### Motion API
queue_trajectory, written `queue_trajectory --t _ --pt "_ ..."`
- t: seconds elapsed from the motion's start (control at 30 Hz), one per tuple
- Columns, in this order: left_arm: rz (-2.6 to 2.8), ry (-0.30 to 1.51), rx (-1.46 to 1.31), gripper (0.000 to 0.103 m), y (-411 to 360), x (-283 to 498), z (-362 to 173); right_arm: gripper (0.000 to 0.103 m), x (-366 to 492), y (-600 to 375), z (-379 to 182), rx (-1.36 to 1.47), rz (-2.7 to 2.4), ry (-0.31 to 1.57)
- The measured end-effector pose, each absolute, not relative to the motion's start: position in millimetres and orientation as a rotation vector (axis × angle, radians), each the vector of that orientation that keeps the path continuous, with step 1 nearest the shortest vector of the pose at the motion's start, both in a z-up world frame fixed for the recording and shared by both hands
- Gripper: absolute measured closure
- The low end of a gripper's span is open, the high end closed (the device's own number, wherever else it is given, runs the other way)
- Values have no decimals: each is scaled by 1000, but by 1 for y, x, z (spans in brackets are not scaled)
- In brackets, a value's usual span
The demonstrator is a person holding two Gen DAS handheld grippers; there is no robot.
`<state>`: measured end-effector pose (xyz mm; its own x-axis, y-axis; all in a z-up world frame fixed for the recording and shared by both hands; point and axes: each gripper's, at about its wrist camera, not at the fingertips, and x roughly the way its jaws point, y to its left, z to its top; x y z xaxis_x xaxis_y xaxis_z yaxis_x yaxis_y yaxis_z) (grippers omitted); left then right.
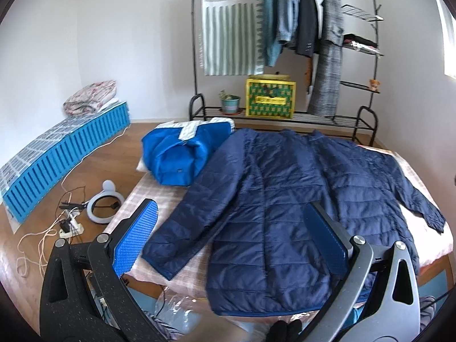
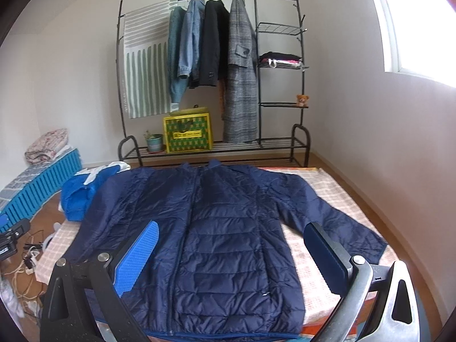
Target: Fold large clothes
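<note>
A navy quilted jacket [image 1: 285, 208] lies flat and zipped on a checked pink cloth [image 1: 188, 273], both sleeves spread out to the sides. It also shows in the right wrist view [image 2: 222, 242]. My left gripper [image 1: 230, 236] is open and empty, held above the jacket's lower left part near the left sleeve. My right gripper [image 2: 230, 250] is open and empty above the jacket's lower middle, its right finger over the cloth [image 2: 342, 199] by the right sleeve.
A crumpled bright blue and white jacket [image 1: 182, 154] lies at the cloth's far left corner. A black clothes rack [image 2: 216, 65] with hanging garments and a yellow box [image 2: 188, 134] stands behind. A ring light [image 1: 105, 202] and cables lie on the wooden floor at left.
</note>
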<state>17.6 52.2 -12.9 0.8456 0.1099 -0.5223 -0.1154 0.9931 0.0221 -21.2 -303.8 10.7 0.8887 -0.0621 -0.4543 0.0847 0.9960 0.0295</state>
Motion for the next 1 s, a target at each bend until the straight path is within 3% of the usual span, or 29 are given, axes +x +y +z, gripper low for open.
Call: queue_trajectory --t 0.33,0.8,1.0 --pt "160 558 -46 0 111 35 -23 0 -13 -296 3 121 10 487" --pt "164 500 -164 5 150 39 15 2 -29 -259 18 74 141 419" --pt "195 450 -245 5 129 50 11 14 -7 -228 13 72 242 476"
